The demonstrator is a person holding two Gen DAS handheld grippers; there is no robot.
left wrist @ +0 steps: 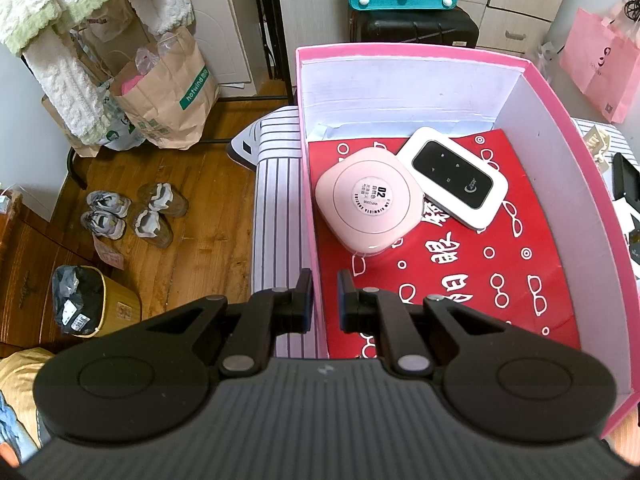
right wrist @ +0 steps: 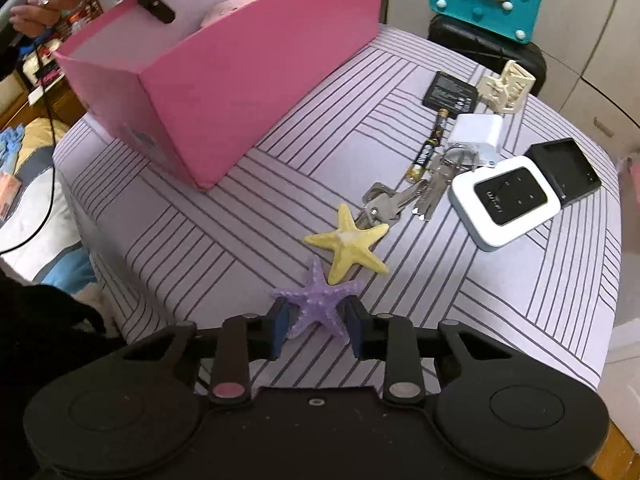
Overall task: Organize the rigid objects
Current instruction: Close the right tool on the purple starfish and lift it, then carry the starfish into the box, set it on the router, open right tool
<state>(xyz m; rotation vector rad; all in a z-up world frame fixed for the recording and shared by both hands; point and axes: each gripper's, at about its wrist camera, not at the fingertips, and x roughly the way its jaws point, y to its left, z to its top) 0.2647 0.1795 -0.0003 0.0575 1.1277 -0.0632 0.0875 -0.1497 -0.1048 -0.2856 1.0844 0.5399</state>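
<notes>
Left wrist view: left gripper (left wrist: pixel 325 294) clamps the near wall of the pink box (left wrist: pixel 412 51), steadying it; pink case (left wrist: pixel 369 199) already inside.

Right wrist view: right gripper (right wrist: pixel 316 330) pinches the purple starfish (right wrist: pixel 318 305) on the striped table (right wrist: pixel 500 300). Pickup step; next, likely lift it clear and carry to the box.

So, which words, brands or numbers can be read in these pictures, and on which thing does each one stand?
"hotwind": green band on the brown paper bag.
"02": round sticker on the pink case; its smaller print is too small to read.
Large white characters on the red sheet: not legible to me.
Logo on the white router, battery print, black card print: too small or blurred.
</notes>
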